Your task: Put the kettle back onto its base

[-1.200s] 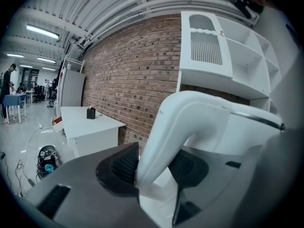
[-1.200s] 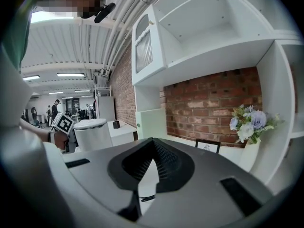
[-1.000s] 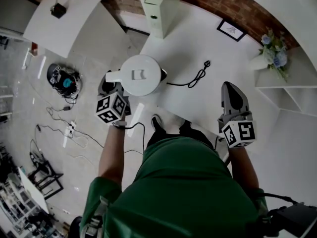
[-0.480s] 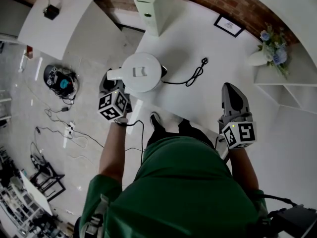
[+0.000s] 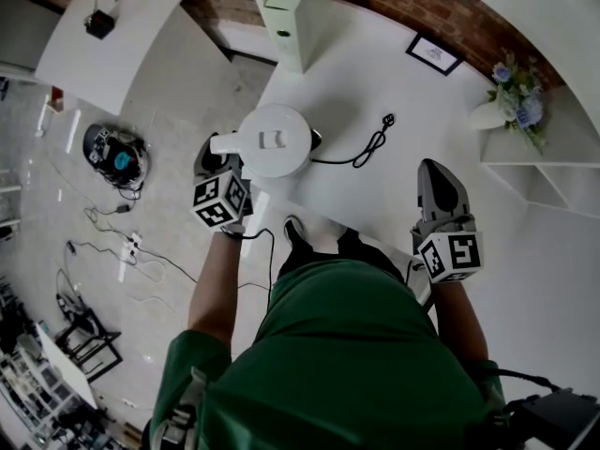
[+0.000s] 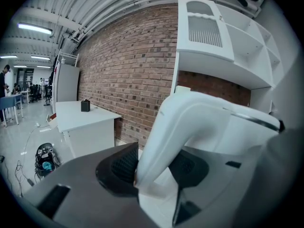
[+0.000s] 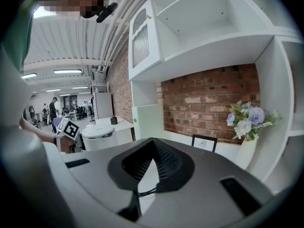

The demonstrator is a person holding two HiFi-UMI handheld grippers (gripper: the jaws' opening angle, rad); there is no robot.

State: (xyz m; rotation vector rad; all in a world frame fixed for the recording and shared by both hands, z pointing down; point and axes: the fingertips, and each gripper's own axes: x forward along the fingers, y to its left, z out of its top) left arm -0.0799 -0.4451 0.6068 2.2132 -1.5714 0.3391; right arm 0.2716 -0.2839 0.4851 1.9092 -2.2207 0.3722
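The white kettle [image 5: 275,141] is held over the left edge of the white table [image 5: 375,190]. My left gripper [image 5: 217,160] is shut on its handle. In the left gripper view the curved white handle [image 6: 190,122] fills the space between the jaws of that gripper [image 6: 154,170]. A dark sliver of the base [image 5: 315,139] peeks out at the kettle's right side, and its black cord [image 5: 367,148] runs off to a plug. I cannot tell whether kettle and base touch. My right gripper [image 5: 441,187] hovers shut and empty over the table's near right, its closed tip [image 7: 152,144] pointing at the wall.
A vase of flowers [image 5: 511,97] and a small picture frame [image 5: 436,56] stand at the back of the table. A white cabinet [image 5: 300,7] rises behind the kettle. Left of the table lie floor cables [image 5: 131,247] and another white desk [image 5: 108,40].
The kettle has shifted slightly to the right along with my left gripper. The right gripper has stayed where it was.
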